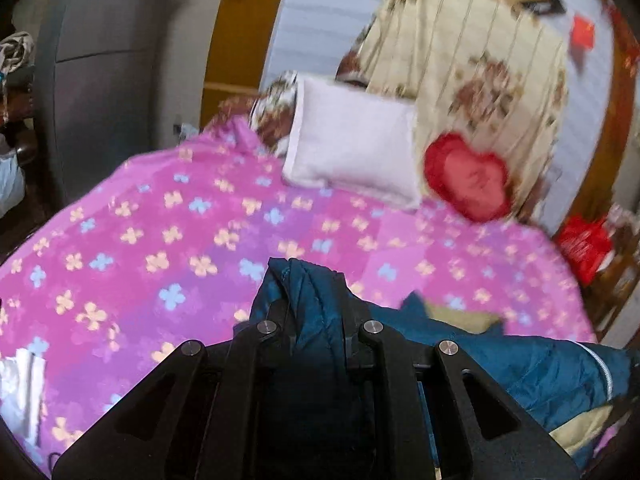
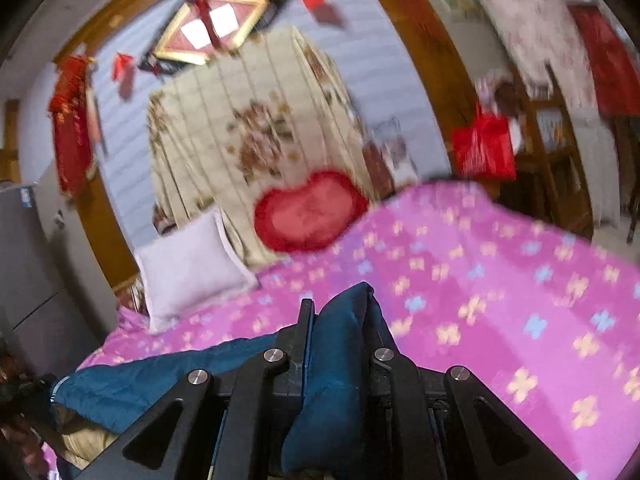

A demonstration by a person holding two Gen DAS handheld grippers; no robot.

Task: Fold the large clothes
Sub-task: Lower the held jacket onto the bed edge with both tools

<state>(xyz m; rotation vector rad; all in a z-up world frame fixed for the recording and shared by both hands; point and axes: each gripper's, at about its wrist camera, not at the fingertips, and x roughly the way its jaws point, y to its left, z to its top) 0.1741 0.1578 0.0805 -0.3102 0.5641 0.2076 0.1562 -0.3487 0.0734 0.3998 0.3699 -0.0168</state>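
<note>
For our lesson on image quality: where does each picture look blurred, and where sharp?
Left wrist view: heart cushion and wall decorations smeared, gripper sharp. Right wrist view: bedspread flowers and red bag streaked, gripper crisp; edges curve.

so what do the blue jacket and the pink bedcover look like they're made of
Jacket: probably a thin synthetic shell such as nylon or polyester, going by its slight sheen and stitched quilt lines; a tan lining shows inside. Bedcover: soft matte printed fabric, maybe cotton or fleece; the blur leaves that open. Both tools, left and right, are shut on the jacket.
</note>
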